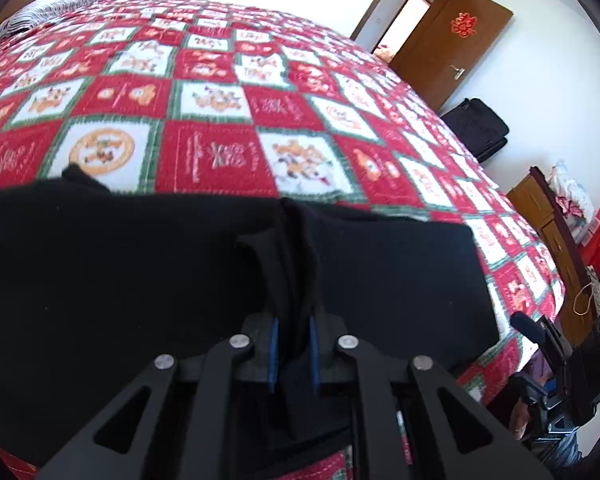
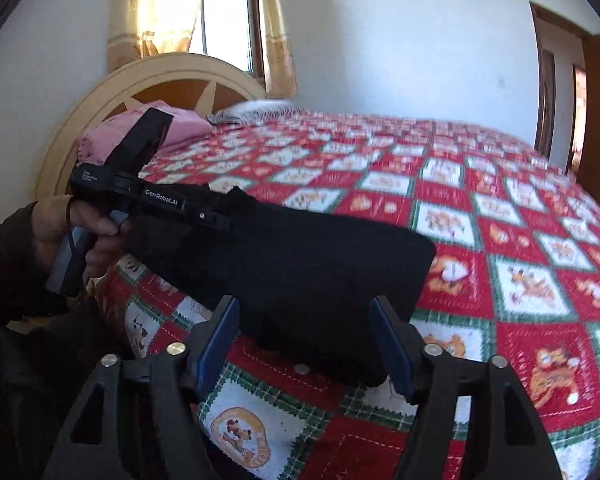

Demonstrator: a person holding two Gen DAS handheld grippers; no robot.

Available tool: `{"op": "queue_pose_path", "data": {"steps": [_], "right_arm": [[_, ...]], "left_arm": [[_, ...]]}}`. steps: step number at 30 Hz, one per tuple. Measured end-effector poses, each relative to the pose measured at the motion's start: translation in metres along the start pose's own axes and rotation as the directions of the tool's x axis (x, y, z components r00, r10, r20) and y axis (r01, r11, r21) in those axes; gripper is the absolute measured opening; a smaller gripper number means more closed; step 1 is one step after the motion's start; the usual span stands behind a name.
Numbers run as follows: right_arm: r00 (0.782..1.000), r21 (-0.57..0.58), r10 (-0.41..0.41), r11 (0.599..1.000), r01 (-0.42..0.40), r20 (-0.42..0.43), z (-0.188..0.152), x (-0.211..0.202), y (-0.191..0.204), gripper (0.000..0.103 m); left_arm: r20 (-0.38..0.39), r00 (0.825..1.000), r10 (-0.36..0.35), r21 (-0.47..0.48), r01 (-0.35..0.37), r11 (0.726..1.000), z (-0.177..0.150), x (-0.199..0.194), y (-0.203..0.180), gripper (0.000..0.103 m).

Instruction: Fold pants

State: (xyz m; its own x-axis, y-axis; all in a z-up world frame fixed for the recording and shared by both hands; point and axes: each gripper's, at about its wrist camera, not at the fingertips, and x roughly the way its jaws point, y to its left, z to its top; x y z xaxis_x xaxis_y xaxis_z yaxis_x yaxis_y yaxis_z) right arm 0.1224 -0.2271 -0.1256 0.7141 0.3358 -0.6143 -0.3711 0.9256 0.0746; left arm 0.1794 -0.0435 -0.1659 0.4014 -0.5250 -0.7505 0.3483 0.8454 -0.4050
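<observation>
Black pants [image 1: 100, 260] lie folded in a thick rectangle at the near edge of a bed with a red, white and green patchwork quilt [image 1: 220, 100]. My left gripper [image 1: 292, 280] is shut on a bunched ridge of the black fabric, which fills the narrow gap between its blue pads. In the right wrist view the same pants [image 2: 300, 256] stretch from the left gripper [image 2: 220, 220], held by a person's hand [image 2: 80, 232], toward the right. My right gripper [image 2: 303, 304] stands open and wide at the pants' near edge. Its blue pads [image 2: 216, 340] do not press on the cloth.
A cream and wood headboard [image 2: 100, 92] and a pink pillow [image 2: 112, 132] are at the bed's far left end. A brown door [image 1: 456, 52], a black bag [image 1: 476, 128] and a wooden cabinet with red bags [image 1: 560, 220] stand beyond the bed's right side.
</observation>
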Motion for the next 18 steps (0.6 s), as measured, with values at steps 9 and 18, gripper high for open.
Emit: {"op": "queue_pose_path", "data": {"steps": [9, 18], "right_arm": [[0.993, 0.125, 0.023, 0.992, -0.008, -0.113, -0.003, 0.015, -0.020, 0.071], [0.988, 0.135, -0.036, 0.989, 0.057, -0.151, 0.047, 0.064, -0.039, 0.071]], "left_arm": [[0.021, 0.999, 0.035, 0.045, -0.036, 0.998, -0.004, -0.008, -0.001, 0.031], [0.095, 0.985, 0.145, 0.039, -0.149, 0.988, 0.002, -0.010, 0.006, 0.069]]}}
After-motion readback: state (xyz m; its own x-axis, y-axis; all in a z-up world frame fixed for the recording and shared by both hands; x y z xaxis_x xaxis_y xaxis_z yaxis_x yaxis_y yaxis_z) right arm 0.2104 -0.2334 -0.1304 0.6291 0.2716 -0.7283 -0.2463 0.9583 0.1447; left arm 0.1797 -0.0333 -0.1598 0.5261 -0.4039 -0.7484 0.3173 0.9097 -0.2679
